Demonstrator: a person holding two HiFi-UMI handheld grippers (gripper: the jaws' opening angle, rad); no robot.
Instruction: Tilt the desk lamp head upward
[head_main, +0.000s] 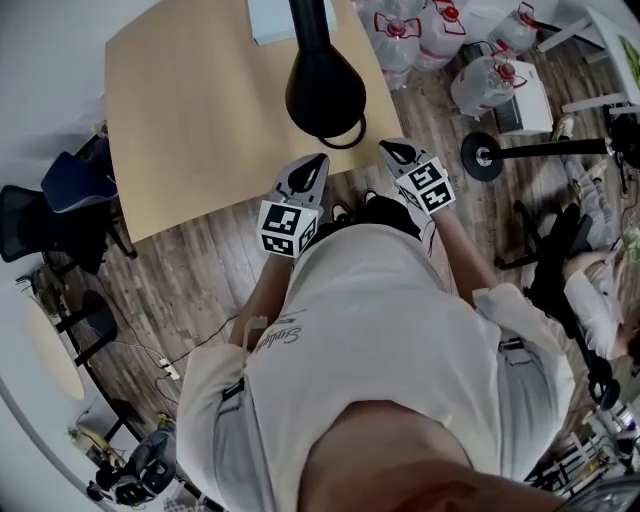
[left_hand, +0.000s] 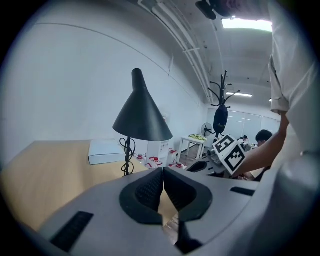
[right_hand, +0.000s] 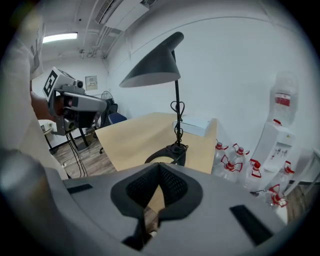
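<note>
— Where is the left gripper (head_main: 318, 160)?
— By the near edge of the desk (head_main: 190, 110), its jaws pressed together with nothing between them.

— And the desk lamp?
— It stands on the desk just beyond both grippers. Its black lamp head (head_main: 325, 92) opens downward, and a cord winds round the stem (right_hand: 177, 107).

— And the right gripper (head_main: 392, 148)?
— Beside the left one, jaws likewise closed and empty, clear of the lamp. Water bottles (head_main: 420, 30) stand on the floor further right.

Desk lamp head (head_main: 325, 92): black, smooth, near-matt with slight sheen. Table (head_main: 190, 110): pale wood-look top, smooth, matt. Floor (head_main: 195, 290): grey-brown wood-grain planks; water bottles (head_main: 480, 85): clear plastic.
</note>
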